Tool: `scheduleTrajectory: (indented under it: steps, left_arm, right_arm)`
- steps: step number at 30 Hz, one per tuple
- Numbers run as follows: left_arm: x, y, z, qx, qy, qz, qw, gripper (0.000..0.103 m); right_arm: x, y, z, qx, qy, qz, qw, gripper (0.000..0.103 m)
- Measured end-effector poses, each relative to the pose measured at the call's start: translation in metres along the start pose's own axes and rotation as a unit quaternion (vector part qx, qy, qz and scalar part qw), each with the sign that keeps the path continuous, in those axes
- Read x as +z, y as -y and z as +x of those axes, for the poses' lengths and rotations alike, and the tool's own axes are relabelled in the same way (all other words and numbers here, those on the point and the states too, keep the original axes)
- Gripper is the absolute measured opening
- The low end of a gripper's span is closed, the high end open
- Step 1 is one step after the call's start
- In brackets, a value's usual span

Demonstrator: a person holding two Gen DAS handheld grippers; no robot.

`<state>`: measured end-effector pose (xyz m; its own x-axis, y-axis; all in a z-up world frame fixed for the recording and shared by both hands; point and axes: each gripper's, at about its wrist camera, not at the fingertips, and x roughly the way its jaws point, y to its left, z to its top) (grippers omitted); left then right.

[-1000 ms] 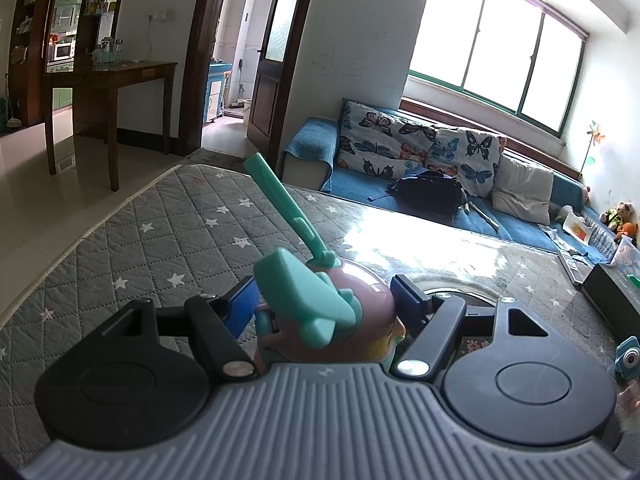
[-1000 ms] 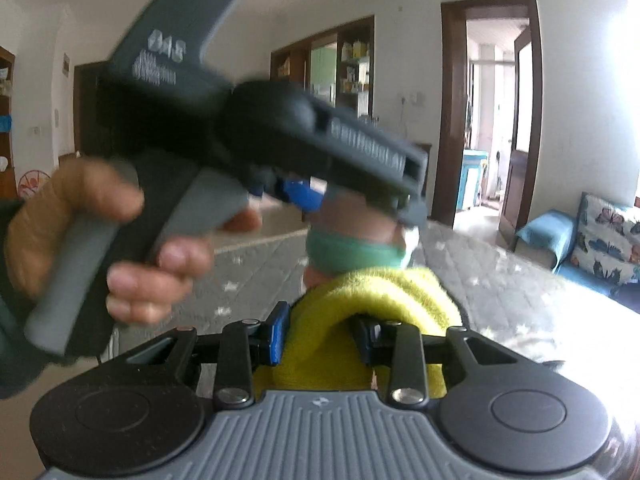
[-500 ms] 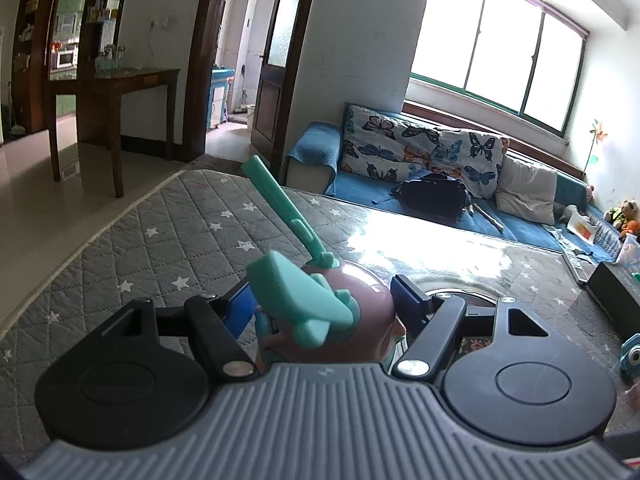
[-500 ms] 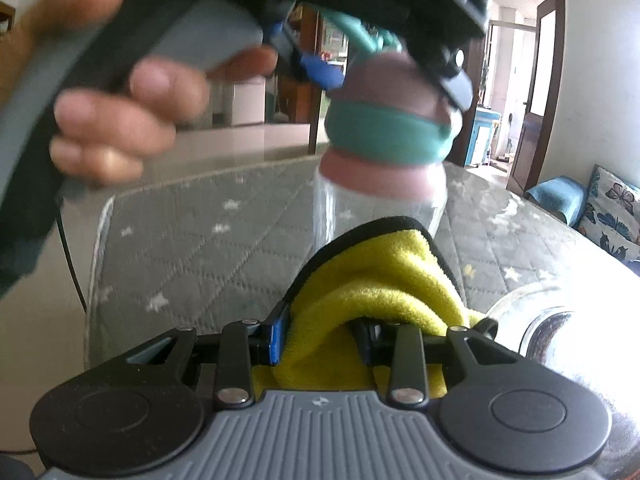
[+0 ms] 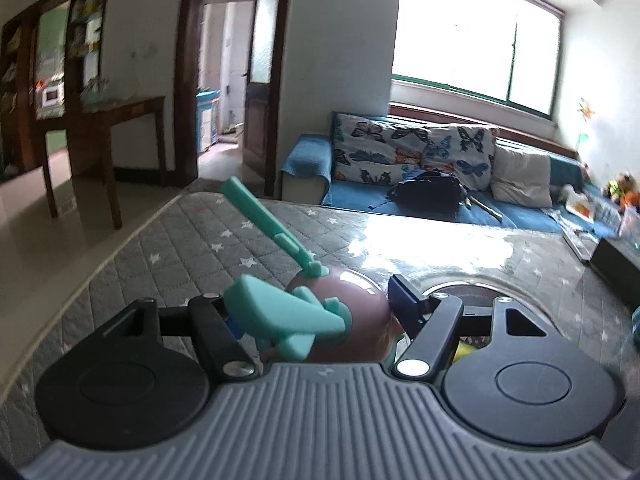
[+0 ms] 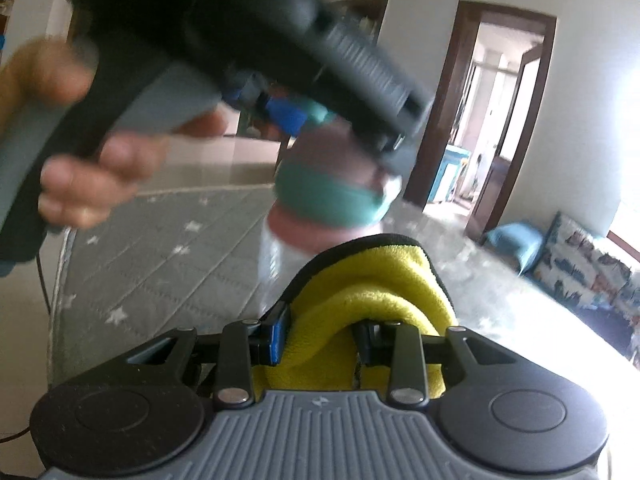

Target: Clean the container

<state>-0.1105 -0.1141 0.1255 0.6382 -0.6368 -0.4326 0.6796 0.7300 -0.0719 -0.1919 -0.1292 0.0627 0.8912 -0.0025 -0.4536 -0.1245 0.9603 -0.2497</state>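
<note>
The container is a clear bottle [image 6: 276, 260] with a pink lid [image 5: 352, 320], a teal band [image 6: 328, 196], a teal flip cap and a teal strap [image 5: 260, 216]. My left gripper [image 5: 320, 312] holds it above the table, jaws closing tighter on the lid; a hand [image 6: 80, 184] grips that tool [image 6: 340, 136] in the blurred right wrist view. My right gripper [image 6: 322, 336] is shut on a folded yellow cloth [image 6: 368, 300] with a black edge, which lies against the clear body just below the lid. The bottle's lower part is hidden behind the cloth.
A grey quilted cover with white stars [image 5: 180, 248] lies on the table under glossy glass. A round metal basin [image 5: 472, 292] sits below the bottle. A black box [image 5: 616, 260] stands at the right edge. Beyond are a blue sofa [image 5: 400, 204] and a wooden desk [image 5: 120, 120].
Both grippers rolled a little. In the right wrist view the bottle and left tool swung across, and the cloth shifted along the clear body. Both grips held.
</note>
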Motion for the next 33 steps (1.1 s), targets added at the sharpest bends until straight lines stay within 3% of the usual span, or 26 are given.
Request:
scheduleTrajectory:
  steps: [8,17,24,28,33]
  left_arm:
    - [0.0,-0.007,0.002,-0.043,-0.002,0.021,0.9988,0.061]
    - [-0.003,-0.01,0.003,-0.044,-0.001,0.005,0.999,0.062]
    - [-0.01,0.002,-0.001,-0.014,0.014,0.01,0.9998,0.063]
    - [-0.017,0.01,-0.004,0.015,0.022,0.001,0.9997,0.072]
    - [-0.023,0.019,-0.009,0.049,0.032,-0.013,0.9982,0.074]
  right_arm:
    - [0.024,0.005,-0.014,-0.017,0.045,-0.018,0.999,0.033]
    - [0.01,-0.005,0.005,-0.009,0.021,-0.022,0.999,0.033]
    - [-0.005,-0.017,0.019,-0.001,-0.003,-0.032,0.999,0.033]
    - [-0.013,-0.019,0.025,0.005,-0.012,-0.025,1.0,0.034]
    - [-0.021,-0.022,0.03,0.015,-0.023,-0.022,0.999,0.034]
